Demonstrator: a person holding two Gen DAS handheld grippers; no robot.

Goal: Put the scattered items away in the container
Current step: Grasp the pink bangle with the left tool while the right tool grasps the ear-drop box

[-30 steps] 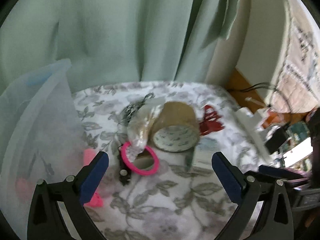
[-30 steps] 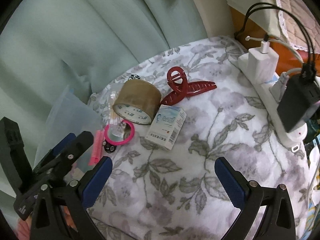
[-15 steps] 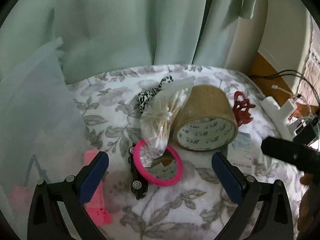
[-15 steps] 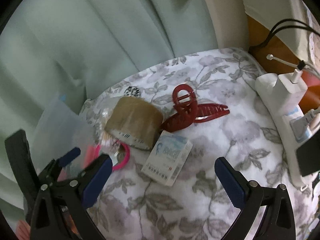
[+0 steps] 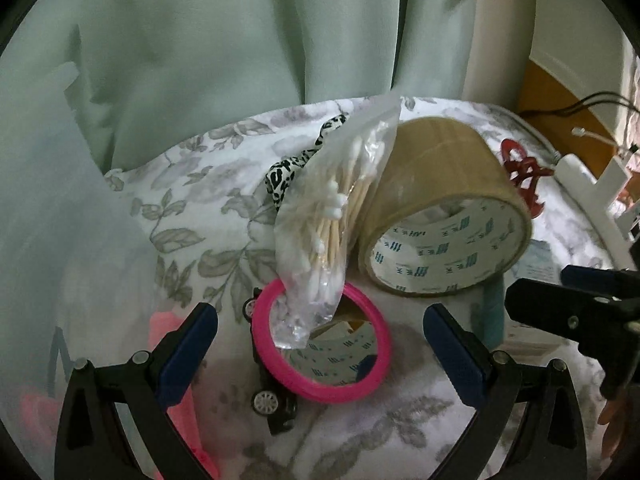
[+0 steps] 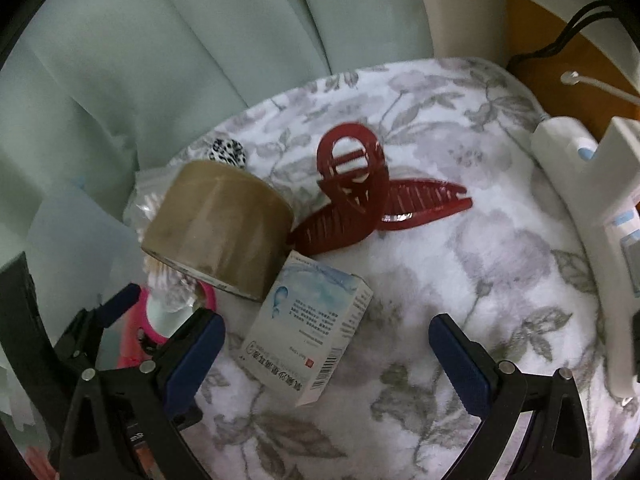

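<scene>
My left gripper [image 5: 320, 344] is open around a pink round mirror [image 5: 324, 344] lying on the floral cloth, with a clear bag of cotton swabs [image 5: 336, 216] leaning on it and a black toy car [image 5: 272, 400] under its edge. A brown tape roll [image 5: 440, 216] lies behind. My right gripper [image 6: 326, 356] is open over a small white medicine box [image 6: 308, 328]. A dark red hair claw [image 6: 360, 200] lies beyond it, beside the tape roll [image 6: 216, 228]. The translucent container [image 5: 60, 260] stands at the left, with pink things inside.
A leopard-print scrunchie [image 5: 304, 168] lies behind the swab bag. A white power strip [image 6: 580, 208] with plugs and cables runs along the right edge of the cloth. A pale green curtain [image 5: 240, 40] hangs behind. The right gripper's arm [image 5: 576, 320] shows at the right in the left wrist view.
Both grippers have moved forward and down. The left has closed in on the pink mirror; the right has closed in on the medicine box. Both stay open.
</scene>
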